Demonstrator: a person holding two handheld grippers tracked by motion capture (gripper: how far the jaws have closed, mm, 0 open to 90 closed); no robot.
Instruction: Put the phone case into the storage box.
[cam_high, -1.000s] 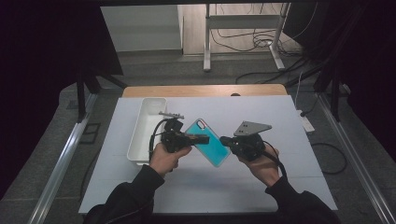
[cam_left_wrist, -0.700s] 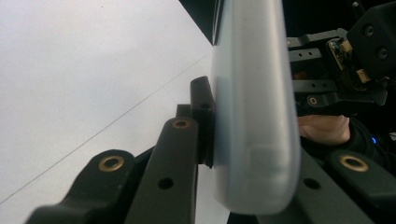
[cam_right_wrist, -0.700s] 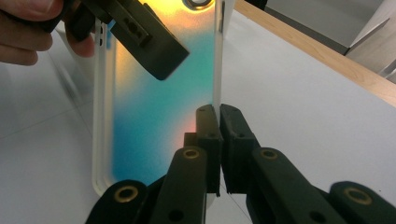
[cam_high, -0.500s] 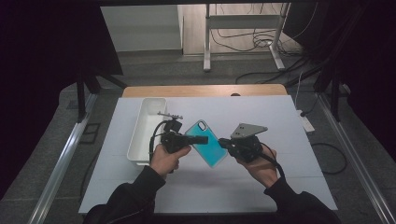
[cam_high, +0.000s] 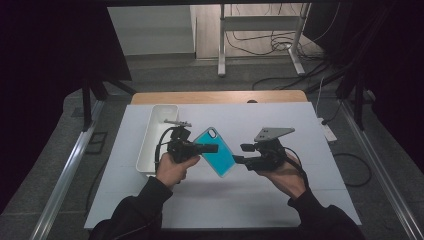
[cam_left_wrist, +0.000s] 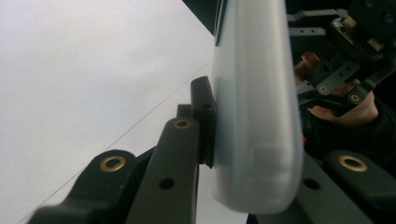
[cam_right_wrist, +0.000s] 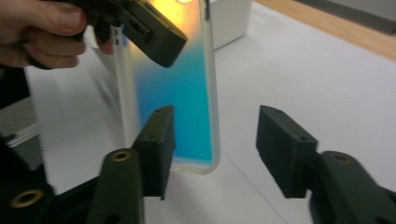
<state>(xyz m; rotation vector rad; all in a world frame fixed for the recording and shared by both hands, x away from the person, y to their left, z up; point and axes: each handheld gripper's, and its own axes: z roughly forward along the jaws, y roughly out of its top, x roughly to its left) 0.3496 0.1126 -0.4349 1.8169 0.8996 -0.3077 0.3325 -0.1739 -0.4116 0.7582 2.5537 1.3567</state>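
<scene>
One gripper, the left gripper (cam_high: 212, 148), is clamping the phone case (cam_high: 216, 151) above the table (cam_high: 300, 200); the right gripper (cam_high: 238, 153), jaws just opening, is letting go beside it; held by one edge, the case risks twisting or slipping.

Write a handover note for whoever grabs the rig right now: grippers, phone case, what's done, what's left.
Left gripper: shut on the teal phone case, clamped across its upper part and holding it above the white table.
Right gripper: its jaws have just been opening. They stand apart at the case's lower end, and the pads don't press on it.
White bin: on the table to the left of the left hand, apart from the case.
Done: the case is off the table, carried by the left gripper alone.
Left: probably set the case down somewhere, maybe in the bin. Keep the left grip firm until then.
</scene>
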